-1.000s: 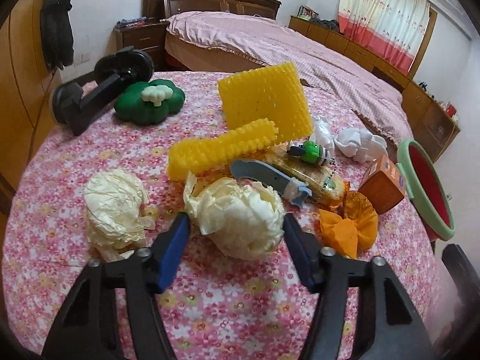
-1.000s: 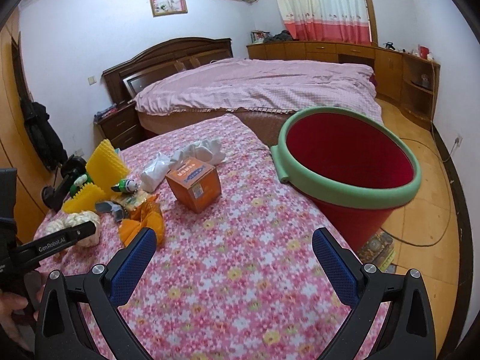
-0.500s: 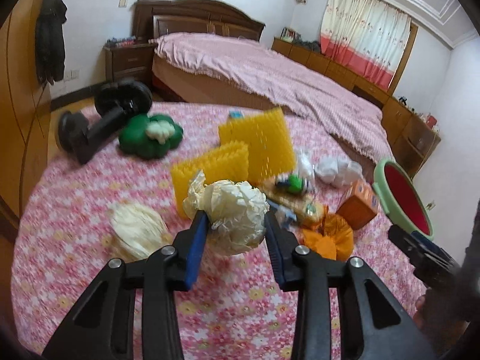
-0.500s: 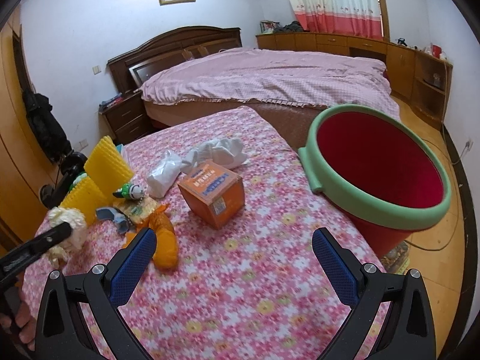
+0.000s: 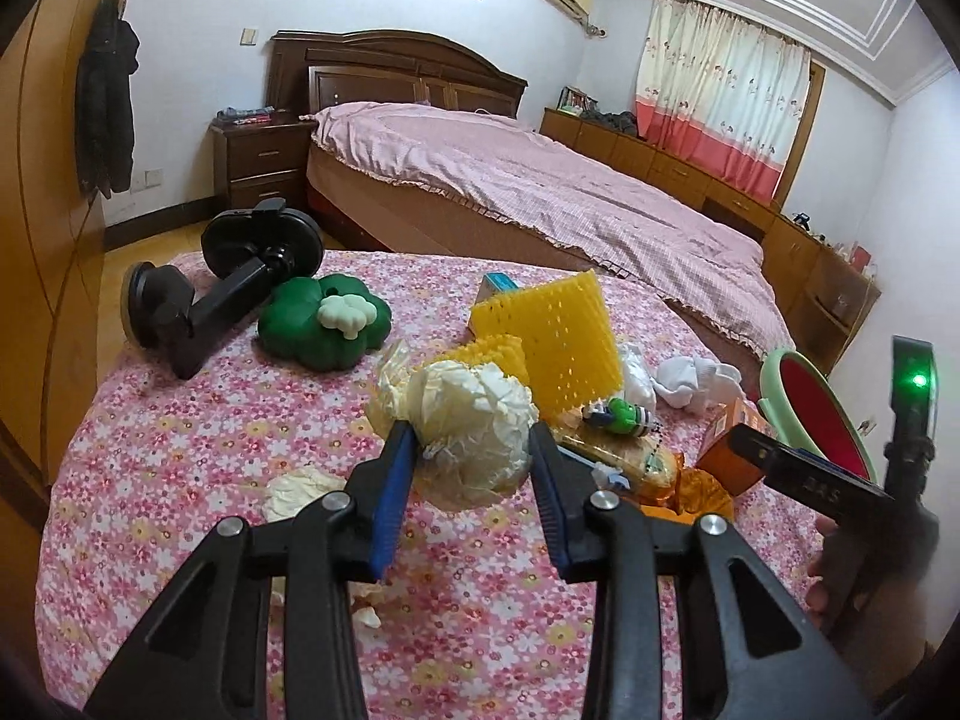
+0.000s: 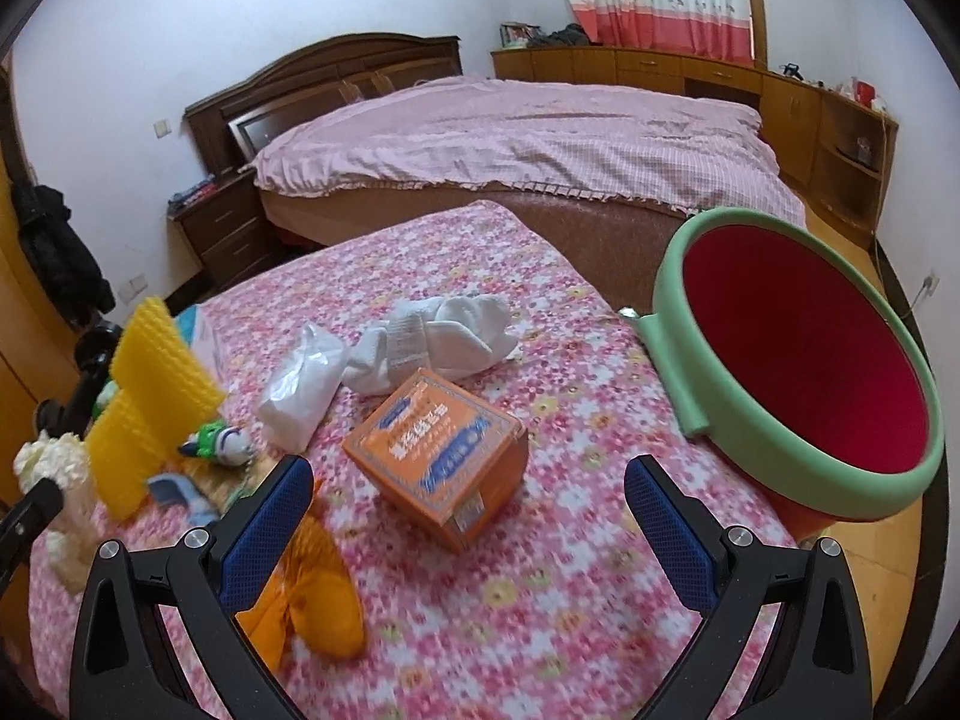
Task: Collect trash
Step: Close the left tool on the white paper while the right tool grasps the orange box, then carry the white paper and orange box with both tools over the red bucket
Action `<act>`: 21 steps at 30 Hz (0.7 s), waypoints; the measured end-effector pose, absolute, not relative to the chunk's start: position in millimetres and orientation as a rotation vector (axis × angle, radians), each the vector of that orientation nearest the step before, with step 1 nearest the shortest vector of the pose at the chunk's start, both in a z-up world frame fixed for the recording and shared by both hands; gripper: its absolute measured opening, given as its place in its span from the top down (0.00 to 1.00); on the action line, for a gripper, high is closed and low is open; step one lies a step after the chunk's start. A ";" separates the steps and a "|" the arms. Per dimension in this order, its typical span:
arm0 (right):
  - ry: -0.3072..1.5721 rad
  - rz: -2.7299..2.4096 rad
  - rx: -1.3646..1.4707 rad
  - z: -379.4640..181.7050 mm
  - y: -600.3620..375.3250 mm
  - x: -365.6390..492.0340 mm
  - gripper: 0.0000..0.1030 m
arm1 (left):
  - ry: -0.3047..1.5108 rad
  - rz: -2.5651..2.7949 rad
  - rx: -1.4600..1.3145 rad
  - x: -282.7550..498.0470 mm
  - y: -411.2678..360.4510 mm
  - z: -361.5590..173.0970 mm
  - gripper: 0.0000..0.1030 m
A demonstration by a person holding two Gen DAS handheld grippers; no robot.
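L gripper [image 5: 471, 465] is pinched on the paper ball [image 5: 474, 432], lifted clear of the table [image 5: 180, 450]. Keep the squeeze steady and carry it over to the bin [image 6: 798, 360] at the table's far right edge. R gripper [image 6: 468, 522] is wide open w/ nothing held, above the orange box [image 6: 438, 450]; take that next.

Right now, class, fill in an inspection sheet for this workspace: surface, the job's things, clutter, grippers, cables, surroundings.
Surface: table with pink floral cloth, crowded on its left side.
Job's things: crumpled paper ball lifted off the cloth; second paper ball lying below; red bin with green rim at the table's right edge.
Clutter: orange box, white socks, yellow foam sheets, green plush, black suction mount.
Grippers: left gripper shut on the paper ball; right gripper open, empty, near the orange box.
Cables: nothing seen on the table.
Surroundings: bed, curtains, wooden cabinets.
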State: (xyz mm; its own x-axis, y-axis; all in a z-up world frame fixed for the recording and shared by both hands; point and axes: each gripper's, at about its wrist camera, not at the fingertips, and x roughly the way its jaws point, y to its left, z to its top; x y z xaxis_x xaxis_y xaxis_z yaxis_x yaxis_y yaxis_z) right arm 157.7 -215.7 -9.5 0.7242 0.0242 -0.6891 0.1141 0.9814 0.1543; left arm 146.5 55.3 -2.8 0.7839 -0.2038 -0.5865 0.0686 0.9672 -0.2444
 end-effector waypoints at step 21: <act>0.723 -0.009 0.203 5.7 -213.3 132.2 0.35 | 0.594 -0.218 -0.221 120.5 44.8 20.0 0.62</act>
State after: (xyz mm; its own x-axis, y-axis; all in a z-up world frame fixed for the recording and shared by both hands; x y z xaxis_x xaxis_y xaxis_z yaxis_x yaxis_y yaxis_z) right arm 132.2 -213.3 5.7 0.7504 0.0615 -0.6581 0.0787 0.9803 0.1813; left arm 120.5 44.8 20.0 0.8072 -0.2655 -0.5272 0.1391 0.9536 -0.2672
